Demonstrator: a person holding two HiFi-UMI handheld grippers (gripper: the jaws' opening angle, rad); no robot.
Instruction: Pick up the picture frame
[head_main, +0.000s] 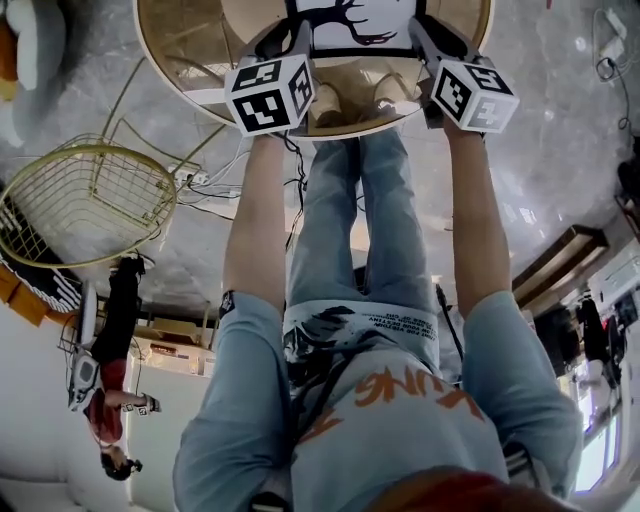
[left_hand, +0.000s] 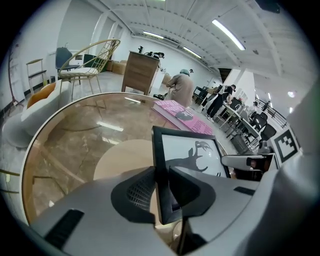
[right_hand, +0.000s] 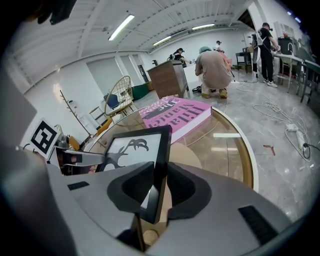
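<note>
Now we have the black-edged rectangular picture frame (head_main: 350, 25) with its white print of a dark antlered silhouette caught from both sides. It stands upright over the round, glass-topped, gold-rimmed counter (head_main: 200, 40), at the near edge, with its printed face turned towards us.

The left gripper (head_main: 298, 38) takes the frame's left side bar. In the left gripper view its dark fingers (left_hand: 137, 192) pinch that bar, one pad on the front face and one on the back. The right gripper (head_main: 422, 32) mirrors this on the right side bar, and in the right gripper view its fingers (right_hand: 182, 187) are likewise pressed onto the black moulding, low on the bar.

The relation that matters for the lift is this: the picture frame lies straight between the two grippers. Its width runs from one hand to the other, and its side bars rise upright out of the fingers. Neither hand is nearer, as both sit at about the same height on opposite edges. We judge that the coming move is an even rise of both hands; if one leads, the frame would tilt in its own plane or twist in the grip.

Whether the bottom edge rests on the counter we cannot tell, since the gripper bodies hide it. A flat pink book (right_hand: 175, 115) lies beyond the frame, well apart from it.
</note>
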